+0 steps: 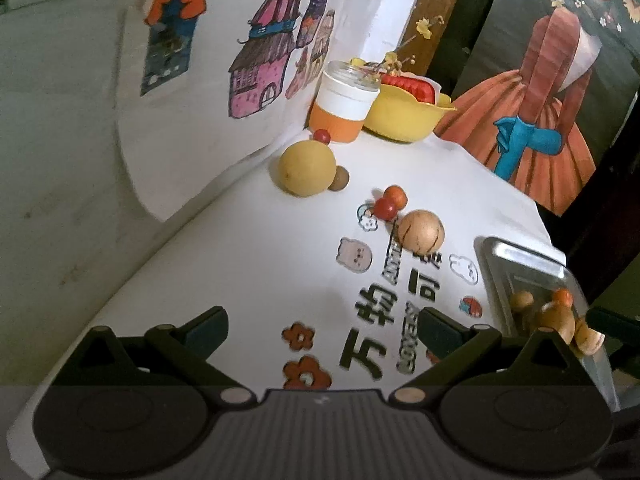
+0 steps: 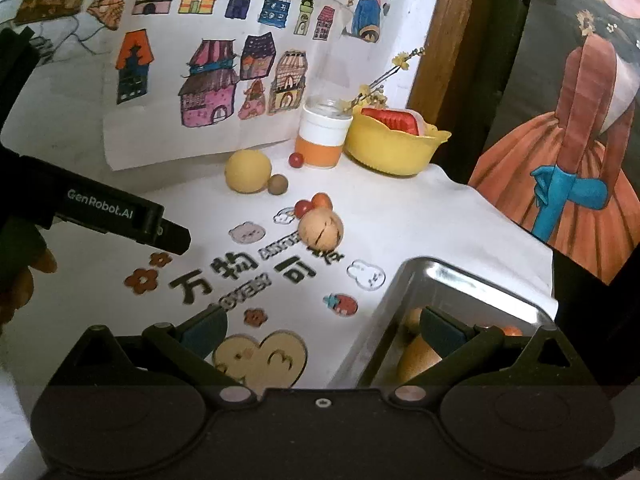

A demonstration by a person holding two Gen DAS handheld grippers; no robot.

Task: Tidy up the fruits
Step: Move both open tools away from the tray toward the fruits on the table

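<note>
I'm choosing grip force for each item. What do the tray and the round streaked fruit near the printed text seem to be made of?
The tray looks like bare metal, probably stainless steel: a shiny grey rim with bright reflections. The streaked fruit looks like smooth turned wood: pale tan with dark grain-like streaks and a soft sheen, so likely hard, though painted plastic cannot be ruled out.

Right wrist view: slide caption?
Open right gripper above metal tray edge; loose fruits remain on table.
</note>
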